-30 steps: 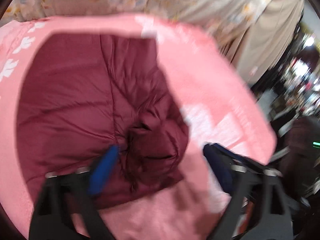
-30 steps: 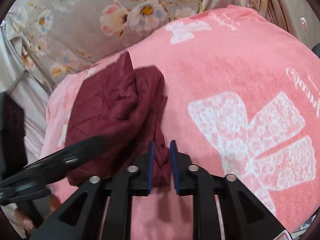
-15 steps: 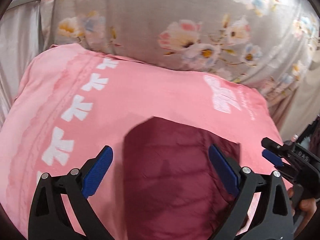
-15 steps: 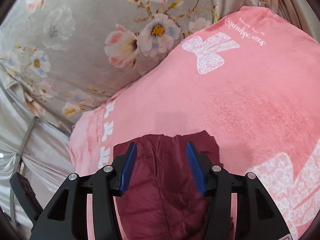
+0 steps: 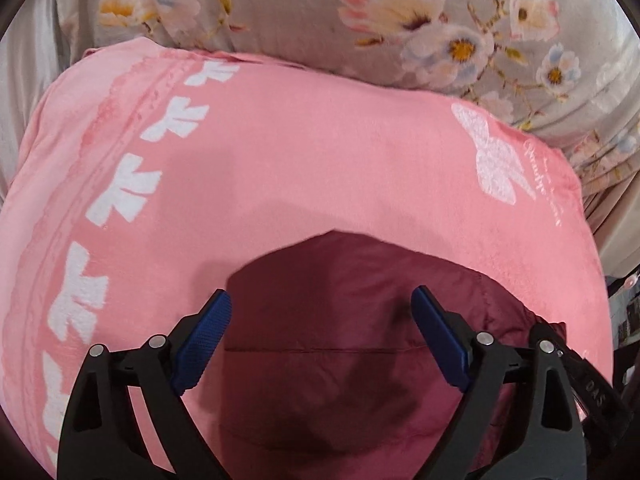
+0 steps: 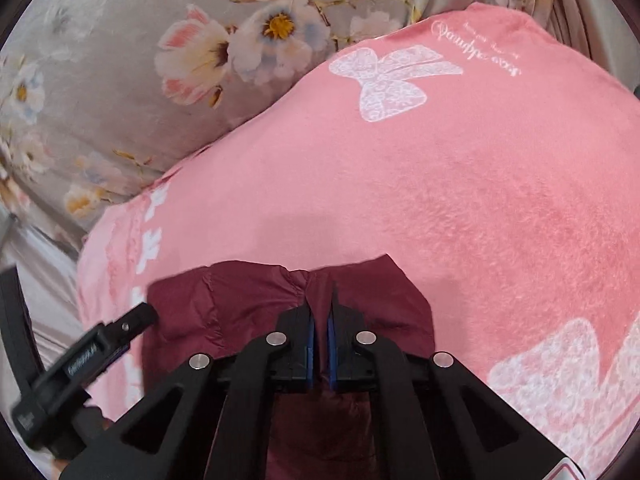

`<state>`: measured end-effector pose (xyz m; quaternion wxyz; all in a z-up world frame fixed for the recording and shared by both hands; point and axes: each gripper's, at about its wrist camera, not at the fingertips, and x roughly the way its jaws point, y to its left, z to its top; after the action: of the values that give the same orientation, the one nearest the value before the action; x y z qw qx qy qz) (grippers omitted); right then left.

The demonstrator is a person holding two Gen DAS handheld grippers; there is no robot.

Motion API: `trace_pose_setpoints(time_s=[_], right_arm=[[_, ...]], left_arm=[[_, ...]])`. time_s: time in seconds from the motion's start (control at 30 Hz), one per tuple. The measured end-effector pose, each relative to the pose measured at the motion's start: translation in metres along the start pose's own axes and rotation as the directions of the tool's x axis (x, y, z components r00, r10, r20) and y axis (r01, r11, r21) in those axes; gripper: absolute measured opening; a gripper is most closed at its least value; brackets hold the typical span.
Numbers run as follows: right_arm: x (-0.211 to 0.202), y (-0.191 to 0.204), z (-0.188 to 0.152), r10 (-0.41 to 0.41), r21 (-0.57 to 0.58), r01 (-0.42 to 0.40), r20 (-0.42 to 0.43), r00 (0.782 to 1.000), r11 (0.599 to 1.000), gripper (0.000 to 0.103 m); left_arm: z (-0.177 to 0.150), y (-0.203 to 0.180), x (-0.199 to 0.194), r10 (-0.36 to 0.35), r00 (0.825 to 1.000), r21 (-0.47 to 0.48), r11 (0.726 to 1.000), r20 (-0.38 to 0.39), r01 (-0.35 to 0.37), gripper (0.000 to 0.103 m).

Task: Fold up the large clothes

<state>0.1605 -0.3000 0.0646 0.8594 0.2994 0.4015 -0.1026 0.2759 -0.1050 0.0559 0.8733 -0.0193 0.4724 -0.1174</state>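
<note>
The maroon quilted jacket (image 5: 340, 344) lay on the pink bow-print blanket (image 5: 320, 160). The right gripper (image 6: 320, 316) was clenched on its bunched top edge, while the left gripper (image 5: 320, 316), spread wide above the jacket without gripping it, was closing slightly.

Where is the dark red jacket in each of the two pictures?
Left wrist view: the dark red jacket sits low in the middle, lying on the pink blanket, between the wide-apart blue fingers.
Right wrist view: the jacket is at the bottom centre, just ahead of the nearly closed fingers.
Shared landmark: the white bow print with cursive writing on the blanket.
</note>
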Motion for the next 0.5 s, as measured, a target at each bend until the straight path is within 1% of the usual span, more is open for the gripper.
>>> trace_pose_setpoints(time_s=[0.07,0.13,0.2,0.27,0.5], right_arm=[[0.012,-0.014,-0.008,0.012,0.02,-0.012,-0.019,1.0,1.0,0.003],[0.022,-0.03,-0.013,0.023,0.049,-0.021,-0.031,0.999,0.999,0.003],[0.028,-0.04,-0.016,0.045,0.064,-0.044,-0.029,0.999,0.997,0.003],[0.035,-0.045,-0.018,0.055,0.052,-0.054,-0.028,0.998,0.997,0.003],[0.052,-0.052,-0.028,0.077,0.029,-0.076,-0.025,0.997,0.997,0.001]], left_arm=[[-0.008,-0.007,0.016,0.011,1.0,0.01,1.0,-0.025,-0.011,0.086],[-0.015,-0.011,0.027,0.012,0.999,0.008,1.0,-0.036,-0.011,0.087],[-0.02,-0.015,0.034,0.021,0.999,0.01,1.0,-0.028,-0.021,0.088],[-0.023,-0.018,0.038,0.035,0.999,0.02,0.999,-0.017,-0.035,0.09],[-0.031,-0.023,0.054,0.064,0.998,0.049,0.997,0.011,-0.065,0.096]])
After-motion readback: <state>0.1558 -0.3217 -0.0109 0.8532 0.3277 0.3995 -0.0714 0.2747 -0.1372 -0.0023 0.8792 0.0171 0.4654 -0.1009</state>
